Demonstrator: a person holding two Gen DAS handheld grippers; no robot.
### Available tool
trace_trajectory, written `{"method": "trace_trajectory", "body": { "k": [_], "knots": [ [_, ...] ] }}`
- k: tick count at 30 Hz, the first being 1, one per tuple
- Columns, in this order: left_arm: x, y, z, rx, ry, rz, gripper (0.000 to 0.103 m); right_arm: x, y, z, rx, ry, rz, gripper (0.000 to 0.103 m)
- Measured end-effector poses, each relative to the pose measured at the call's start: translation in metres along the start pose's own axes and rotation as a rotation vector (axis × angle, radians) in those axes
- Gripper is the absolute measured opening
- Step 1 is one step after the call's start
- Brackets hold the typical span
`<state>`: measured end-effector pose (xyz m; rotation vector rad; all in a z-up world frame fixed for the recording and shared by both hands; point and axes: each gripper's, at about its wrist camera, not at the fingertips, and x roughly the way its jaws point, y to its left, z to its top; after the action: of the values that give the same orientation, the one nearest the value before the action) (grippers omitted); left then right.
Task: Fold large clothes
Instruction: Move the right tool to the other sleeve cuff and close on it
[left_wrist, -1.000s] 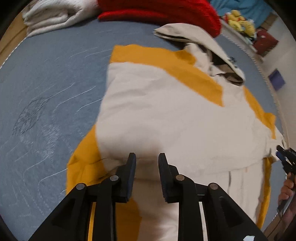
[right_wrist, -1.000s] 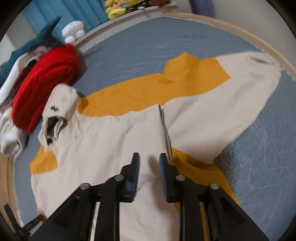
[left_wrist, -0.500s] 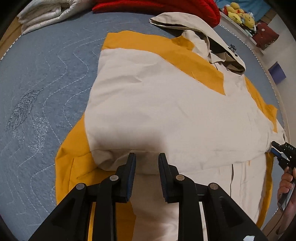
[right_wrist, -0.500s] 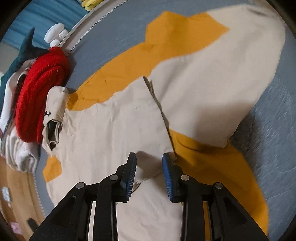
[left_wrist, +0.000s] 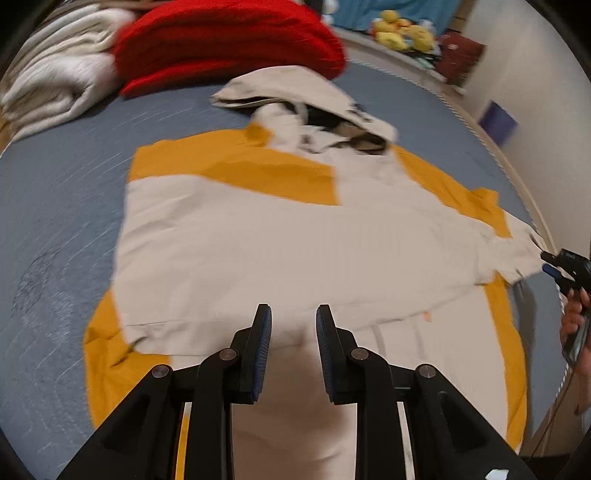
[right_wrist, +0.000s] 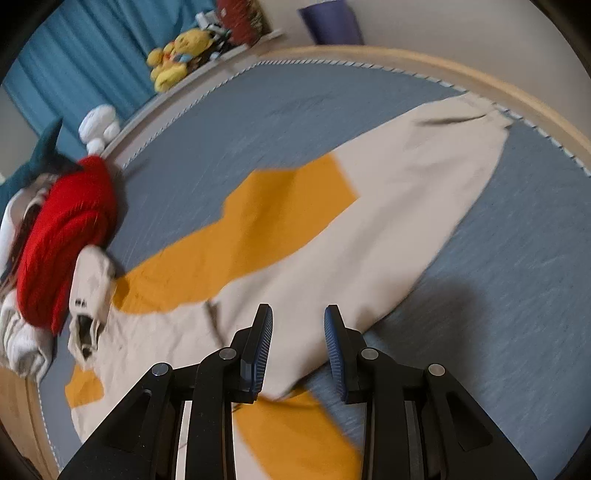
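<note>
A cream and orange hooded jacket (left_wrist: 280, 236) lies spread on the grey-blue bed (left_wrist: 62, 206), its hood (left_wrist: 306, 96) toward the red knit pile. My left gripper (left_wrist: 293, 321) hovers over the jacket's lower front, jaws a little apart, nothing pinched. In the right wrist view one cream sleeve (right_wrist: 424, 177) stretches toward the bed's rim. My right gripper (right_wrist: 299, 325) hangs above that sleeve's near edge, jaws apart with nothing held. The right gripper (left_wrist: 550, 266) also shows at the far right of the left wrist view, in a hand (left_wrist: 572, 321), by the jacket's side.
A red knit garment (left_wrist: 229, 40) and a folded white blanket (left_wrist: 55, 88) sit beyond the hood. Yellow plush toys (right_wrist: 181, 51) and a blue curtain (right_wrist: 74, 55) stand past the bed. The wooden bed frame (right_wrist: 480, 85) curves along the far side.
Both grippers have drawn back and risen from the jacket, so more of the hood and the red pile shows. The jaws keep the same gap. The jacket lies as before.
</note>
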<state>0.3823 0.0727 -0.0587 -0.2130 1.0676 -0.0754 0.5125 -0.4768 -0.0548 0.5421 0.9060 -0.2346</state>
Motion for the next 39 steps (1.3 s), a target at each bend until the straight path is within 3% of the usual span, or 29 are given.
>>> {"method": "trace_trajectory", "body": {
  "k": [6, 10, 13, 20, 23, 28, 39],
  "knots": [
    [-0.001, -0.027, 0.001, 0.045, -0.021, -0.048, 0.022, -0.026, -0.082, 0.033, 0.033, -0.068, -0.057, 0.031],
    [-0.003, -0.026, 0.001, 0.025, -0.031, -0.058, 0.022, -0.050, -0.131, 0.058, 0.106, -0.134, -0.042, 0.030],
    [0.002, -0.025, 0.002, 0.023, -0.024, -0.056, 0.022, -0.052, -0.160, 0.078, 0.143, -0.161, -0.018, 0.022],
    [0.007, -0.031, 0.001, 0.058, -0.021, -0.037, 0.022, 0.015, -0.213, 0.124, 0.134, -0.040, -0.013, 0.024],
    [0.007, -0.029, 0.001, 0.049, -0.025, -0.038, 0.022, 0.038, -0.226, 0.131, 0.125, -0.026, -0.052, 0.026],
    [0.009, -0.020, 0.003, 0.020, -0.030, -0.023, 0.022, 0.078, -0.253, 0.132, 0.187, 0.032, -0.047, 0.027],
    [0.015, -0.011, 0.003, 0.011, -0.015, -0.009, 0.022, 0.108, -0.279, 0.162, 0.334, -0.045, 0.025, 0.027]
  ]
}}
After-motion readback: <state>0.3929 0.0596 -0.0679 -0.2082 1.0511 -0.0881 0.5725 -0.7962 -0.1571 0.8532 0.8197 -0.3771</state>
